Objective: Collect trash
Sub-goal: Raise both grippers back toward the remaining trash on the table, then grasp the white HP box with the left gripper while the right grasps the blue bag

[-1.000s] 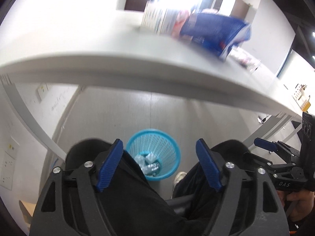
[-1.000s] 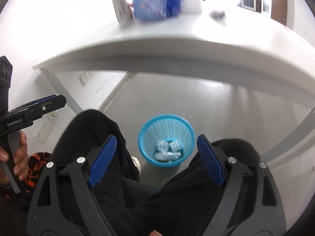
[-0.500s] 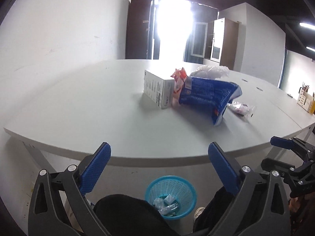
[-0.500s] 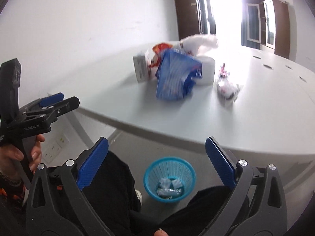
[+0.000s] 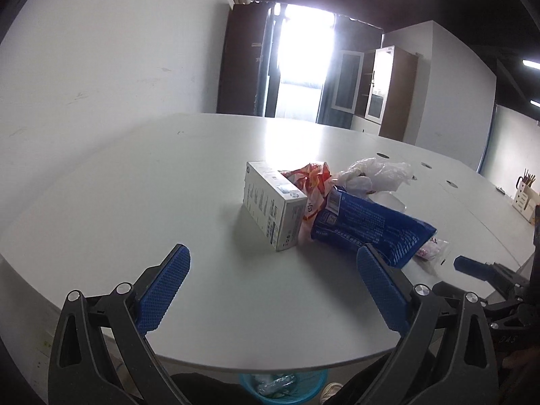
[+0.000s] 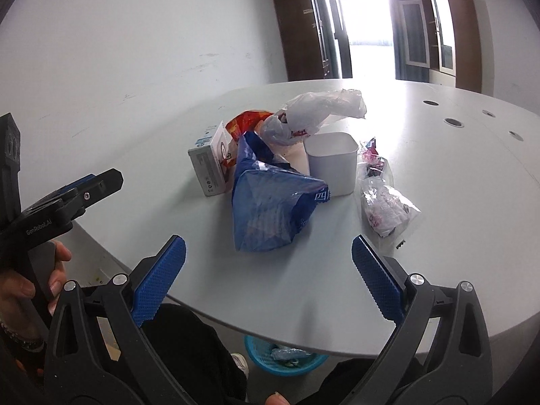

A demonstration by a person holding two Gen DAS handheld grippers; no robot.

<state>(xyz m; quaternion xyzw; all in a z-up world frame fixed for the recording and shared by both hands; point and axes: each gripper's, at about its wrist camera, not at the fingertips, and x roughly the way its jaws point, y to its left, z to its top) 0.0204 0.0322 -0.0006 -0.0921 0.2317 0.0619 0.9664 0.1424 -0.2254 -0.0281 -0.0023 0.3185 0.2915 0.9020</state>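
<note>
- While both grippers sit over the near edge of the white table (image 5: 141,209), I hold nothing: the left gripper (image 5: 273,290) has its blue pads wide apart with only bare tabletop between them.
- My right gripper (image 6: 268,280) is just as wide apart and empty, low in the centre of its own frame.
- At the middle of the left view stands a white carton box (image 5: 273,202), upright on its long side.
- Just right of it, touching, lies a crumpled red and orange wrapper (image 5: 312,180); a blue plastic bag (image 5: 368,227) leans against that.
- Behind them, toward the upper right, is a clear crumpled plastic bag (image 5: 374,173).
- From the right view, centre frame, the blue bag is the nearest piece to my pads.
- Just beyond the blue bag there stands a white square tub (image 6: 332,162), open side up.
- To the right of the tub lies a clear packet with pink and dark contents (image 6: 383,199), apart from the main heap.
- At the bottom centre of both frames, under the table edge, a turquoise mesh bin (image 6: 287,357) peeks out with some trash already in it.
- At the left edge of the right view, a hand (image 6: 20,290) grips the other tool's handle.
- My judgement: some trash is binned, much is left, and I am between pickups, choosing the next piece.
- The next move, I think, calls for reaching forward and closing on soft film, likely the blue bag, pinching a fold so it does not slip.
</note>
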